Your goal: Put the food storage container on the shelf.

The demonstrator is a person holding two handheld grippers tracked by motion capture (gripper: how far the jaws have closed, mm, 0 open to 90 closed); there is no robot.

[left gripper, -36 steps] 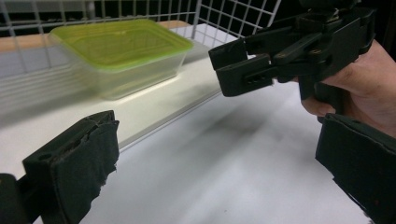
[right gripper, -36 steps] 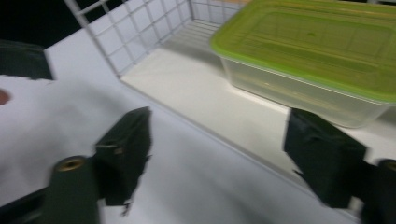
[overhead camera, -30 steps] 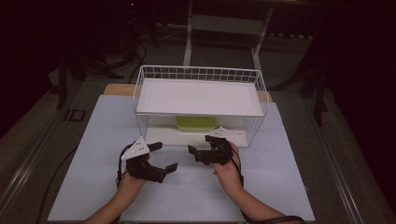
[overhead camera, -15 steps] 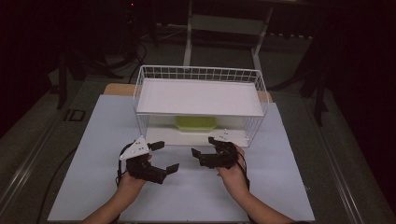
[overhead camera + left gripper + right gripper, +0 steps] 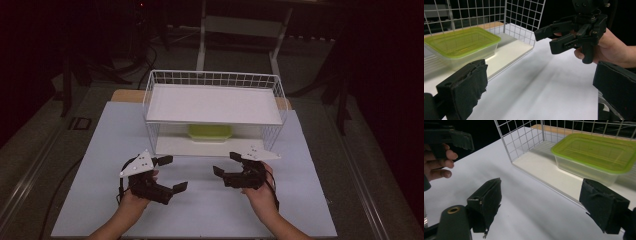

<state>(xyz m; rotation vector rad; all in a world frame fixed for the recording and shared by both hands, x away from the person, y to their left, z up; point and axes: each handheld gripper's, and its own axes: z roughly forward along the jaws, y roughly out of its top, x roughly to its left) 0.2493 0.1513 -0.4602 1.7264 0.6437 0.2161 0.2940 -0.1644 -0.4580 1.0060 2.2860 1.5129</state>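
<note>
Green lidded container (image 5: 210,133) sits on the lower shelf of the white wire rack (image 5: 214,80), toward the back, under the upper white shelf board (image 5: 214,103); lid on, container upright. Left gripper (image 5: 168,173) held above the pale table mat (image 5: 100,150) in front of the rack, jaws spread wide, nothing between them. Right gripper (image 5: 226,164) likewise in front of the rack, just right of centre, jaws apart and empty; the two grippers face one another, near but not touching. Neither gripper touches the container or the rack.
</note>
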